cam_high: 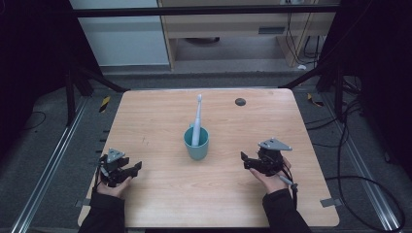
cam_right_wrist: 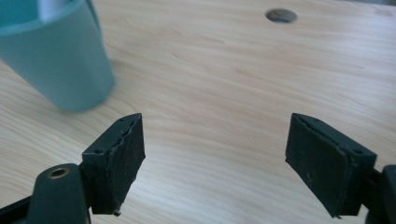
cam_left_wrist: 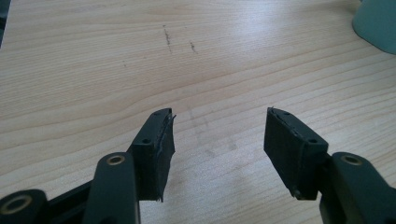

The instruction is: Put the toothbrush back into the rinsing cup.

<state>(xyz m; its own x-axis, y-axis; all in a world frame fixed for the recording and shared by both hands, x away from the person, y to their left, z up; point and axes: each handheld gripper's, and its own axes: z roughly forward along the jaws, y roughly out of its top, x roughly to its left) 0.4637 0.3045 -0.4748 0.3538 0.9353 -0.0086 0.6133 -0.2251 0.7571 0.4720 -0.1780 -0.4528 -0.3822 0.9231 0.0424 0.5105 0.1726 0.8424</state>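
Two grippers rest low on the table, apart: the left gripper gapes with nothing between its jaws, near left; the teal cup stands mid-table, toothbrush upright inside, reachable from both sides; the right gripper likewise gapes unladen, angled cupward

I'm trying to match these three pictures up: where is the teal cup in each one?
High view: teal cup at table centre, toothbrush standing in it.
Left gripper view: top right corner, cut off.
Right gripper view: top left.
Shared landmark: the cup itself, on the wooden table.
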